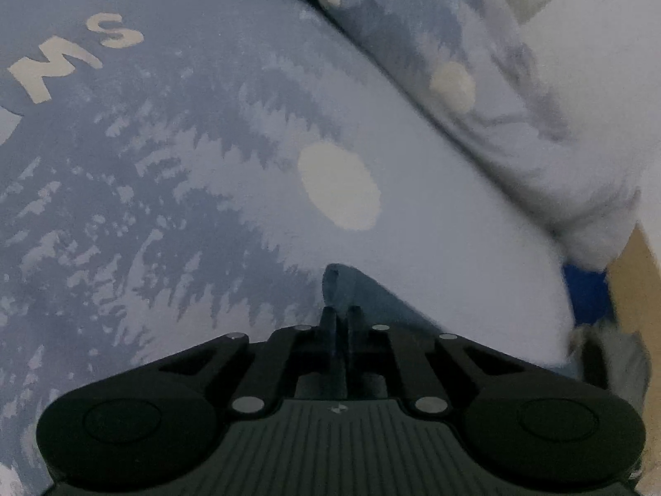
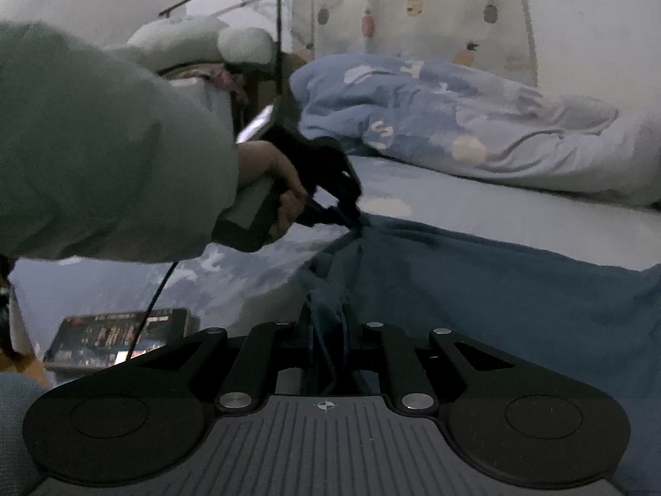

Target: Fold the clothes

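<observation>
A dark blue garment (image 2: 495,289) lies spread on the bed, reaching to the right. My right gripper (image 2: 326,330) is shut on a bunched edge of it at the near side. My left gripper (image 2: 351,215), held in a hand with a grey-green sleeve, is shut on another part of the same edge farther back. In the left wrist view the left gripper (image 1: 341,314) pinches a small dark blue fold of the garment (image 1: 351,285) just above the printed bedsheet (image 1: 165,165).
A rumpled light blue duvet (image 2: 475,124) lies along the back of the bed. A metal bed frame (image 2: 281,20) and a patterned curtain (image 2: 413,0) stand behind. A dark tablet-like screen (image 2: 120,339) sits low at the left, with a cable running to it.
</observation>
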Motion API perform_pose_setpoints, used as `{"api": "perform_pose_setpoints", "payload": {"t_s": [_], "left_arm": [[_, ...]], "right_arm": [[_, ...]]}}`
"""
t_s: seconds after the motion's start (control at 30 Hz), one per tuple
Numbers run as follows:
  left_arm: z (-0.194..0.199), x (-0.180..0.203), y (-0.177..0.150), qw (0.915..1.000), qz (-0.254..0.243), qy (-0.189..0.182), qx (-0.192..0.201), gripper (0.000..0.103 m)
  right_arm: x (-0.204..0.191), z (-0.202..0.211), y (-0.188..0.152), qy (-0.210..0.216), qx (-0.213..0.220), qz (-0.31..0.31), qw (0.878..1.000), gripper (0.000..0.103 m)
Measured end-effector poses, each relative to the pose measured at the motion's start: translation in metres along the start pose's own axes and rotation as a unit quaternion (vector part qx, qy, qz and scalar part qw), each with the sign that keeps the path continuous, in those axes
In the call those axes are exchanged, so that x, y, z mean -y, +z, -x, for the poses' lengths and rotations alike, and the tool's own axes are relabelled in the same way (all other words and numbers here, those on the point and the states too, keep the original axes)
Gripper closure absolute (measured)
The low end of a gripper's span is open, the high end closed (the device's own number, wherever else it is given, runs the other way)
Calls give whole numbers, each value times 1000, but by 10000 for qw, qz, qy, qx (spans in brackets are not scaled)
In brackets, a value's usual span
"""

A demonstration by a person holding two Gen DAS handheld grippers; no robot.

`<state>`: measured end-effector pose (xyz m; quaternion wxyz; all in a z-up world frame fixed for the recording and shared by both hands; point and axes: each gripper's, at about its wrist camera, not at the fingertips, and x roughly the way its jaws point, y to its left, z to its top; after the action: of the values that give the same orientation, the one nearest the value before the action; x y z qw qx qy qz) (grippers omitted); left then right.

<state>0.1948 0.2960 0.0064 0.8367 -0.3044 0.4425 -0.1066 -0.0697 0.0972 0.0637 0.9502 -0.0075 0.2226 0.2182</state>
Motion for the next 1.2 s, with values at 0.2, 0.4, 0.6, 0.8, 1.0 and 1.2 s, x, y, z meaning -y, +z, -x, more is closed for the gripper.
{"api": "perform_pose_setpoints", "payload": {"t_s": [0.2,0.4,0.6,0.8,1.0,1.2], "left_arm": [[30,29,-7,9990,159,-248,349,95],[31,85,-14,9972,188,-476,554,95],[12,165,-20,9963,-93,-591,612,95],[-27,249,-43,9952,-438,-664,571,95],[-89,329,-78,9937,-853,-653,313,95],[-152,379,-119,9914,-1236,-417,-32,95]], "right_arm": [[23,18,14,-82,206,-427,9988,89],[64,54,26,-317,503,-940,9938,89],[125,102,18,-712,671,-1648,9815,90],[194,139,-3,-1309,842,-2262,9616,91],[260,166,-29,-1940,1032,-2876,9322,92],[321,166,-77,-2328,779,-3725,8950,92]]}}
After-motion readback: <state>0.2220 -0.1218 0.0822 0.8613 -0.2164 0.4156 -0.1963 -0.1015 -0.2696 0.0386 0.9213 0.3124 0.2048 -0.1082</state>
